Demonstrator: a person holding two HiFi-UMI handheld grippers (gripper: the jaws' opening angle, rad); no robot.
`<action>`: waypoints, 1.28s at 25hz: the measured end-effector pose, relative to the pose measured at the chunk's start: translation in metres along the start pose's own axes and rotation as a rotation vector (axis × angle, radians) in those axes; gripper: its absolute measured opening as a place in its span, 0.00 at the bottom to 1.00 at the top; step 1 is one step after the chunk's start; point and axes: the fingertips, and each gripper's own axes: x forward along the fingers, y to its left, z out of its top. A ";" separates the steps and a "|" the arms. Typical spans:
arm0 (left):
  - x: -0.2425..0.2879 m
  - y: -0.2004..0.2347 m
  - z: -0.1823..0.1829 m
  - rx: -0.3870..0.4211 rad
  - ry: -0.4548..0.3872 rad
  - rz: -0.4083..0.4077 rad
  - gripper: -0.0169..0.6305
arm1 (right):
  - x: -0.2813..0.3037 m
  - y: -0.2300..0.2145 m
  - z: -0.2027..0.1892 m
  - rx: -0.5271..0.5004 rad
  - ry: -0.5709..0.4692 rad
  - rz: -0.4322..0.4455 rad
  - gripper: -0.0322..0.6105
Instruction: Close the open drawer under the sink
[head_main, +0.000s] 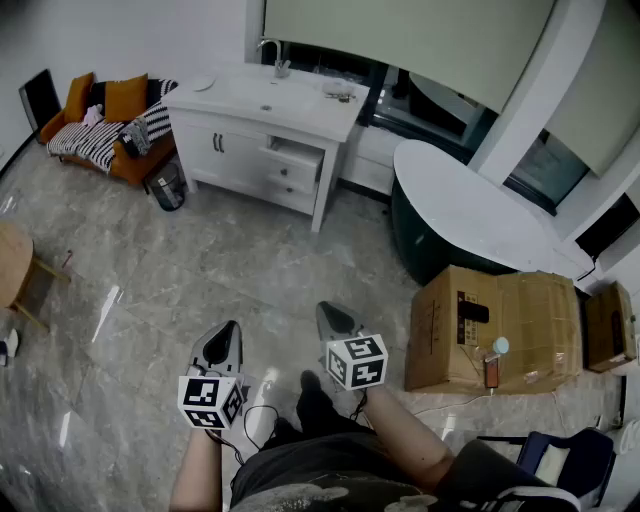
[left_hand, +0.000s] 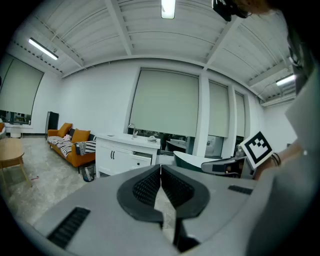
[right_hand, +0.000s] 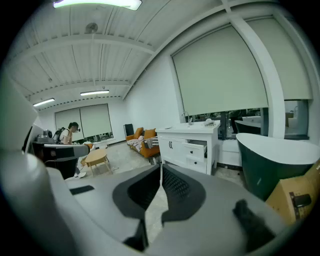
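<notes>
1. The open drawer (head_main: 296, 152) is the top one on the right side of the white cabinet (head_main: 222, 152) under the sink (head_main: 262, 100), against the far wall; its front stands out ahead of the drawer fronts below it
2. We stand well apart from it, with a stretch of tiled floor (head_main: 200, 270) between us and the cabinet
3. The left gripper (head_main: 228, 333) has its jaws pressed together with nothing between them, and the right gripper (head_main: 331, 313) is closed and empty in the same way; both sit low in front of us
4. We judge the drawer to be a stiff box on runners, light unless loaded (we cannot see inside), so a steady push should slide it
5. Its painted front looks smooth, so a tip may skid
6. We need no grasp: we would set closed jaws flat on the middle of the front and push straight in, easing off so it does not slam
</notes>
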 end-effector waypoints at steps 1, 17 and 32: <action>-0.001 0.001 0.000 0.000 -0.002 0.002 0.05 | 0.000 0.002 0.000 -0.003 -0.001 0.002 0.10; -0.006 0.008 0.006 0.007 -0.013 -0.006 0.05 | 0.003 0.013 0.005 -0.016 -0.005 0.002 0.10; 0.035 0.053 0.003 0.002 0.007 0.056 0.05 | 0.063 -0.003 0.025 0.014 -0.064 0.058 0.10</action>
